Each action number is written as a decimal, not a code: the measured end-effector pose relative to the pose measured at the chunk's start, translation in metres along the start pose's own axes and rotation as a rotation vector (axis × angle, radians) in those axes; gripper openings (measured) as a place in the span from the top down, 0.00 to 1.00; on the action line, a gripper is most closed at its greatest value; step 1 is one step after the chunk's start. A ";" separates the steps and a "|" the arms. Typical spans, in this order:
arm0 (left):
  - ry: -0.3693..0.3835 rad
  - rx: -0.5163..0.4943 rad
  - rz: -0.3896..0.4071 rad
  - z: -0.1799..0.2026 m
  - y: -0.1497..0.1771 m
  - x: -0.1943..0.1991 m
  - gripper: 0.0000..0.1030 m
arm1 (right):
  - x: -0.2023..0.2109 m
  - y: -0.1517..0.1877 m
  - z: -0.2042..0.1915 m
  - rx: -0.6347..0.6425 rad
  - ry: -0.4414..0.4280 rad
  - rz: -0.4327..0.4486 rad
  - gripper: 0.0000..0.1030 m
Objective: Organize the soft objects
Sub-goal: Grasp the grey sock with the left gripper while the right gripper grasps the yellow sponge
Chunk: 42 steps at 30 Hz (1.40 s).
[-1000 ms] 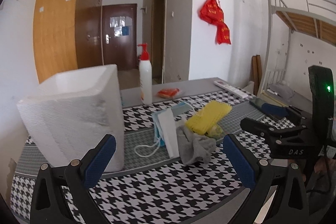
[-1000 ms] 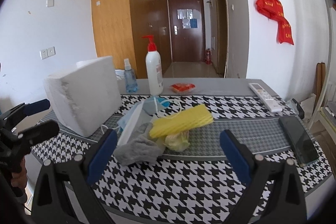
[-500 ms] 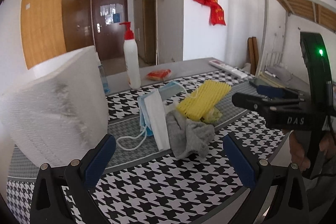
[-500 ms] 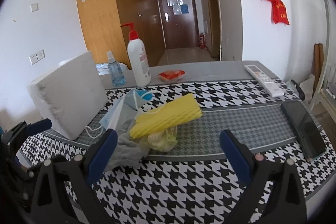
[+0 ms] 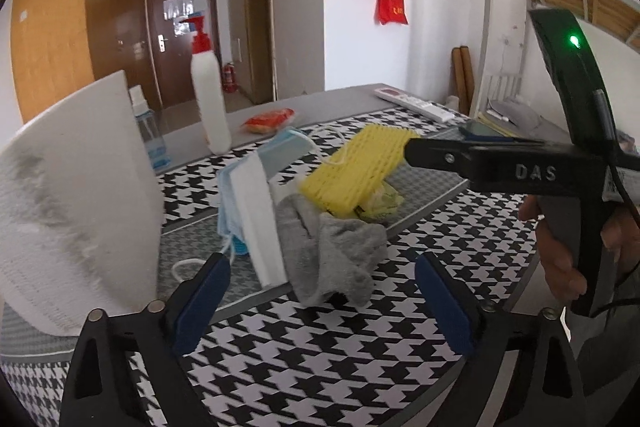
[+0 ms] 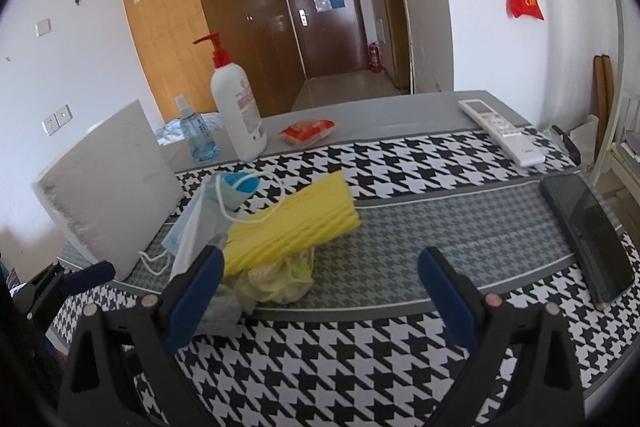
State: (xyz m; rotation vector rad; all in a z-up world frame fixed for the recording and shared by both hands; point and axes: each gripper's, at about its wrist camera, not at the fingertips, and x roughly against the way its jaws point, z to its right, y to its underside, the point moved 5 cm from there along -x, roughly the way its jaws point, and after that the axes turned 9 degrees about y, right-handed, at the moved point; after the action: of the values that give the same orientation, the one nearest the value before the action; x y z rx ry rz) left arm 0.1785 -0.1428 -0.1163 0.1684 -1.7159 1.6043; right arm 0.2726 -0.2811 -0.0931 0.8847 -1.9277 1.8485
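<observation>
Two grippers are aimed at the pile beside the white foam box (image 5: 72, 195): the grey sock (image 5: 332, 255) is framed by the left gripper (image 5: 320, 303), jaws closing on nothing, while the right gripper (image 6: 320, 291) is held spread, nearer the yellow sponge (image 6: 288, 227).

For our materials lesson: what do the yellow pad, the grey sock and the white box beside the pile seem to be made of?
Yellow pad: probably sponge or foam, matt, with ribbed rows. Grey sock: soft knit fabric, judging by its limp folds. White box: likely polystyrene foam, given its grainy, pitted matt face.
</observation>
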 end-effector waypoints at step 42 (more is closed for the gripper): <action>0.060 0.000 -0.115 0.004 -0.007 -0.039 0.89 | -0.038 -0.016 0.003 -0.139 -0.131 -0.113 0.84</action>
State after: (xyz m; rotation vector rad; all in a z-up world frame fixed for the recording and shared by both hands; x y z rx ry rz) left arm 0.2081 -0.1627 -0.1341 0.2135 -1.6311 1.5111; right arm 0.3124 -0.2755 -0.1045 1.0690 -2.0105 1.6076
